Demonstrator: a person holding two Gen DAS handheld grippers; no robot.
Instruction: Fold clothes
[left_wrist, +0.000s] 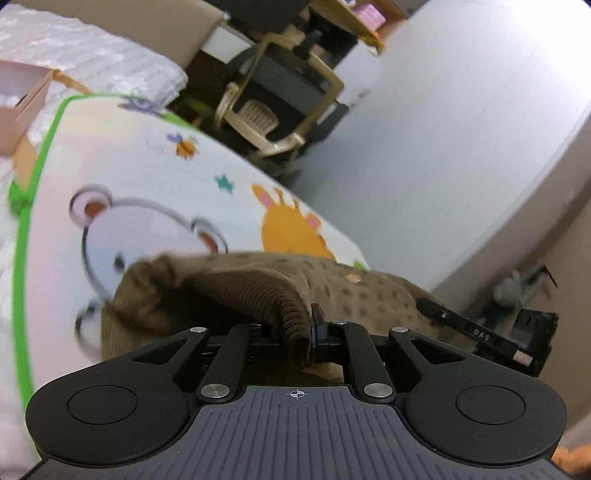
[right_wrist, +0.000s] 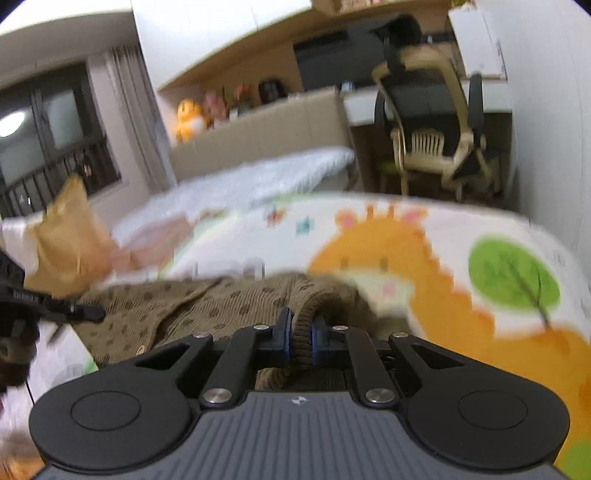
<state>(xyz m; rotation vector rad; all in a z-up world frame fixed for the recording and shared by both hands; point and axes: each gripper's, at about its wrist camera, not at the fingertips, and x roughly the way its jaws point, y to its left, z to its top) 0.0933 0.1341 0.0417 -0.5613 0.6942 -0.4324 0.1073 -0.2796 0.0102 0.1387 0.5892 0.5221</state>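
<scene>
Both tongs are clenched on the same garment: left tongs pinch a ribbed hem fold of the brown dotted cardigan, right tongs pinch a ribbed edge of it too. Each grip sits deep, with knit bunched between the pads.

The cardigan lies on the cartoon-print play mat, at the near edge, partly raised where the tongs hold it. The rest stays draped flat on the mat, buttons facing up. Each wrist view shows the other tongs at the frame's side, so the two grips are on opposite ends of one edge.

Likely step: lifting the held edge to carry it over for a fold.

To do it well:
- Keep both grips level and equally high, so the edge stays straight.
- Keep light tension between the two; knit stretches, so no hard pull.
- Lift only until the fold line clears the mat, then carry across and lay down flat.
- Release both together once edges line up.

Right view is blurred; the exact grip point there is uncertain.
</scene>
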